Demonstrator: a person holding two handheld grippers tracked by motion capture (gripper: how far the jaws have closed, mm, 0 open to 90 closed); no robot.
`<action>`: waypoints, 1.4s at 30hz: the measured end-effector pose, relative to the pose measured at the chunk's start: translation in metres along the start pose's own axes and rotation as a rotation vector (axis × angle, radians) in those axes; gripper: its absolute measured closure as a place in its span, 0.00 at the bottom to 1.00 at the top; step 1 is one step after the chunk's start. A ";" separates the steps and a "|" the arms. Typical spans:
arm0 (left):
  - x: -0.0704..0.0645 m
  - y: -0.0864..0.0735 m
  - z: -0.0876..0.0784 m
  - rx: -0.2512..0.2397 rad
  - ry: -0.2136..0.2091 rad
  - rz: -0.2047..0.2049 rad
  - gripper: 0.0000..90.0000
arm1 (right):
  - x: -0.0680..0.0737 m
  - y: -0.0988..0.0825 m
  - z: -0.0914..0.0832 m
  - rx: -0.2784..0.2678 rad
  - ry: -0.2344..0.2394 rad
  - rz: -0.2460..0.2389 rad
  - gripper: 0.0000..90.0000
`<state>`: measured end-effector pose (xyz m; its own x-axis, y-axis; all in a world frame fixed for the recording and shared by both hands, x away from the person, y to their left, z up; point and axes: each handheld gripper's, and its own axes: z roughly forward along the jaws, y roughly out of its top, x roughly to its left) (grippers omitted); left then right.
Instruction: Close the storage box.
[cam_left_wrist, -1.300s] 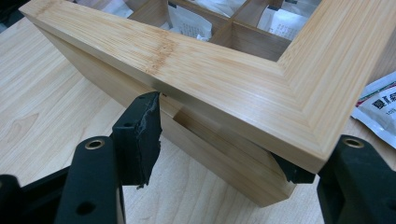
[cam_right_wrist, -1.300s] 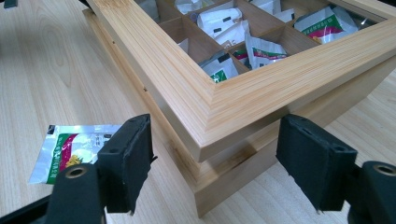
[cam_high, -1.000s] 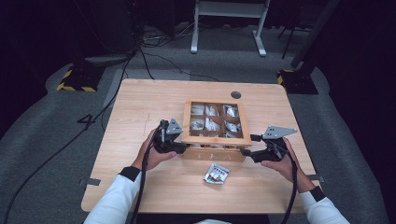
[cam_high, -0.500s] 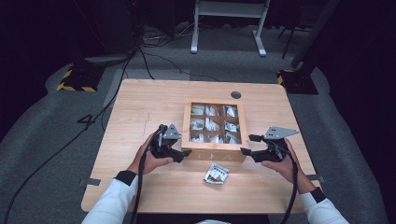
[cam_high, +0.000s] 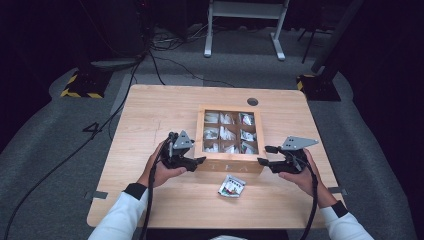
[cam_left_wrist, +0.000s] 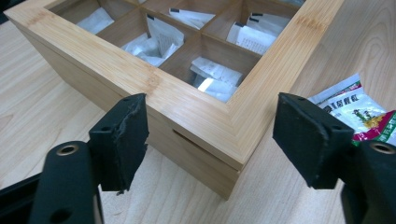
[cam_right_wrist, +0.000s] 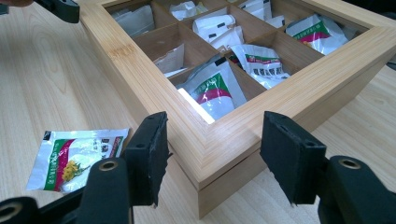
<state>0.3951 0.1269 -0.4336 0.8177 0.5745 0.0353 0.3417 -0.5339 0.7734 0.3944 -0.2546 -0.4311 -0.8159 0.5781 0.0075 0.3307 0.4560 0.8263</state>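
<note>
So the wooden box (cam_high: 228, 165) sits mid-table with a packet (cam_high: 232, 186) lying loose just in front of it. Left gripper (cam_high: 199, 160) is spread around the near left corner, jaws just eased in a touch, pads not touching the wood. Right gripper (cam_high: 263, 155) straddles the near right corner, jaws just been closing but not pinching yet.

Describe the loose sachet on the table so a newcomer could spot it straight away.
Start at the wooden box with nine compartments in the middle of the light wood table. Just in front of its near wall, between the person's two hands, lies one flat sachet, silver-white with red and green print. The other sachets sit inside the compartments; this one lies out on the bare tabletop.
</note>
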 end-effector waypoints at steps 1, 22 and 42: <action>0.000 0.000 0.000 -0.002 -0.002 -0.003 0.27 | 0.000 0.000 0.000 0.001 0.002 0.001 0.46; 0.001 -0.012 -0.029 0.003 0.095 0.048 0.19 | 0.004 0.003 -0.015 0.016 -0.089 -0.126 0.34; 0.012 -0.064 -0.045 0.146 0.229 0.058 0.20 | -0.018 -0.034 -0.028 0.129 -0.228 -0.104 0.29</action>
<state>0.3622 0.1966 -0.4543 0.7176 0.6567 0.2320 0.3742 -0.6445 0.6668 0.3849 -0.2996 -0.4436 -0.7259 0.6543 -0.2122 0.3207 0.5948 0.7371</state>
